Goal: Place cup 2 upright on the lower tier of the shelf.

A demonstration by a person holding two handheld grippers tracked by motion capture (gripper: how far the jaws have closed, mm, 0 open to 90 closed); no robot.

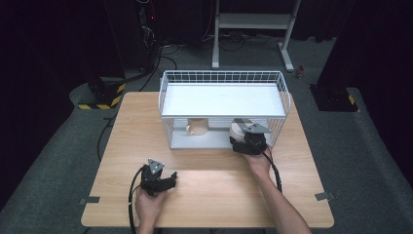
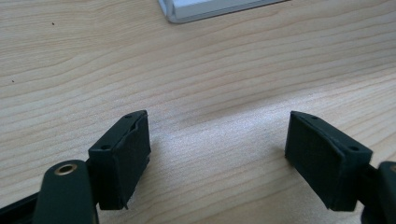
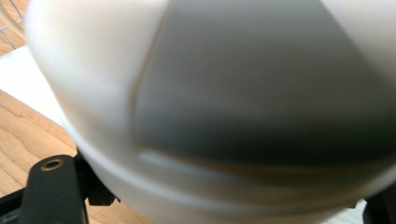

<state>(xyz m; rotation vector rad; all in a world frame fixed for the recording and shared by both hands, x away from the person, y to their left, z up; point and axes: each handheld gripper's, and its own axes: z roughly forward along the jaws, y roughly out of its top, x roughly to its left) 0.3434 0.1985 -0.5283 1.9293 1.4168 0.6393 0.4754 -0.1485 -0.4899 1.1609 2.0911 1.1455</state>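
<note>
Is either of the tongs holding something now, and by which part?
The right tongs grip a white cup at the rack's lower shelf; the exact place of the hold cannot be told. The left tongs stand open over the table, holding nothing.

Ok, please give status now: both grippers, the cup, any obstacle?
Left gripper open, idle over table. Right gripper shut on white cup at rack lower shelf. Beige mug beside it.

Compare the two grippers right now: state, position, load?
The left gripper hangs open over bare table, jaws wide apart with nothing between them; the right gripper is at the wire rack's lower shelf, against a white cup. The left sits near the table's front edge; the right is farther forward, at the rack's front. In the right gripper view the cup fills the space between the jaws, though a firm grip can't be confirmed. Both are black and hand-held.
</note>
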